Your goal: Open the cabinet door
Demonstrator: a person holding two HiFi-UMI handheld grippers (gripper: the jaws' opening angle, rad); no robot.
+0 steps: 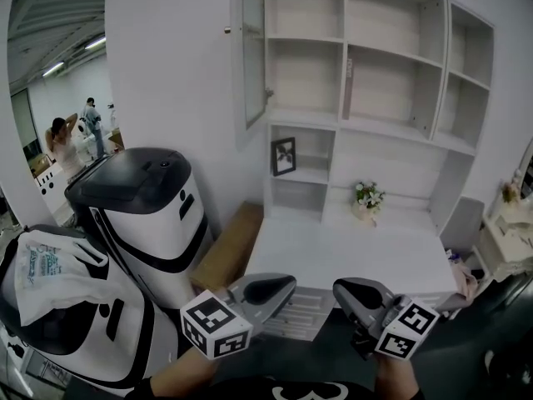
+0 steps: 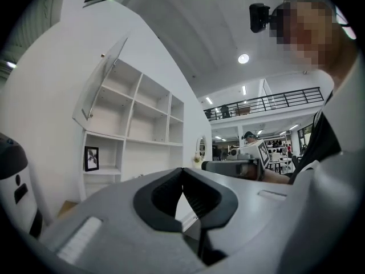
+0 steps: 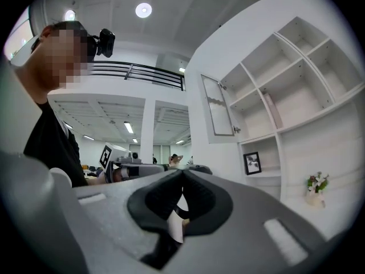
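Note:
The cabinet door [image 1: 252, 48] is a glass-paned panel at the upper left of the white shelving unit [image 1: 391, 73]; it stands swung out towards me, its edge facing the room. It also shows in the left gripper view as the door [image 2: 100, 87], and in the right gripper view as the door [image 3: 219, 113]. My left gripper [image 1: 287, 283] and right gripper [image 1: 340, 288] sit low in the head view, side by side, well below and short of the door. The jaws of each meet at the tips with nothing between them. Left gripper [image 2: 182, 170] and right gripper [image 3: 182, 171] point level at the shelves.
A white desk top [image 1: 350, 257] lies below the shelves with a flower pot [image 1: 366, 198] on it and a framed picture [image 1: 283, 155] in a cubby. A white-and-black machine [image 1: 141, 215], a white bag [image 1: 58, 277] and a cardboard sheet [image 1: 229, 244] stand at left.

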